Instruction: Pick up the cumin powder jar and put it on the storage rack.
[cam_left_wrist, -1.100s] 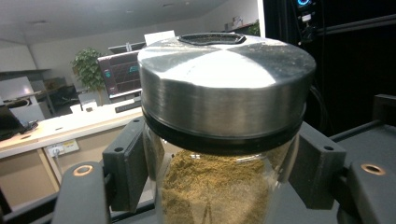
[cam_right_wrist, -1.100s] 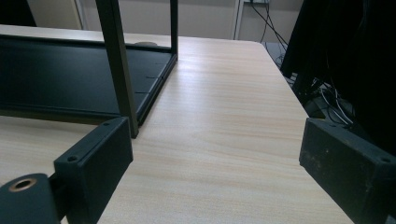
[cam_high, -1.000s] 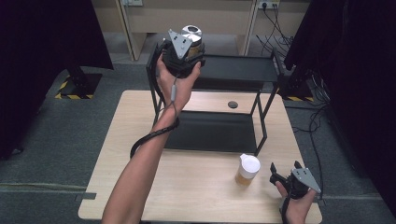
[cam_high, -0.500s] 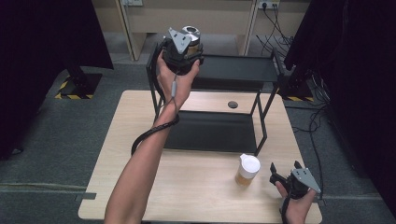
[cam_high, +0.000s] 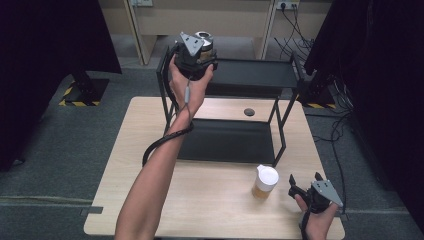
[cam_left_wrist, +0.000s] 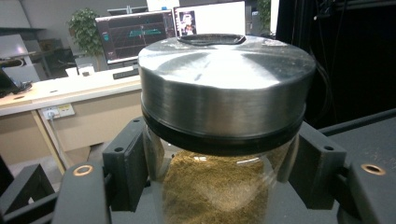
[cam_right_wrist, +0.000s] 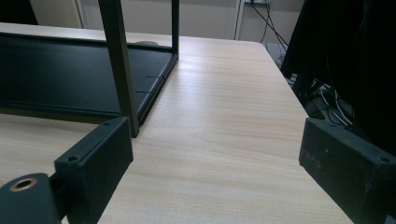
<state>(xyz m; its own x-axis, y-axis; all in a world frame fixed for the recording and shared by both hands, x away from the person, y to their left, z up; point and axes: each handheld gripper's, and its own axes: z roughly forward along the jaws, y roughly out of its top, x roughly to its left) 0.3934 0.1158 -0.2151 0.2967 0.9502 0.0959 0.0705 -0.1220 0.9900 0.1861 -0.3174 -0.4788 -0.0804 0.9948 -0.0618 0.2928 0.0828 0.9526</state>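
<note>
Brushed steel lid over glass: that is the jar clamped in your left gripper, as the left gripper view shows it close. Its two black jaws press the glass wall from either side, just under the lid's dark rim. Brown granular fill shows through the glass. Beyond the jar that view looks out at desks and monitors.

The high view gives what the close one cannot: your left gripper is raised at arm's length, holding the jar above the left end of the black shelf rack's top tier. Whether the jar's base touches that tier cannot be told. The rack stands on the far half of the desk, its lower tray resting on the desktop.

Your right gripper sits at the desk's near right corner, jaws spread apart with nothing between them. The right gripper view confirms it: bare wood grain between the two jaws, a rack post standing just past the left one.

The high view also shows a white-lidded cup with amber contents, upright near the desk's front edge, just left of your right gripper and apart from it.
</note>
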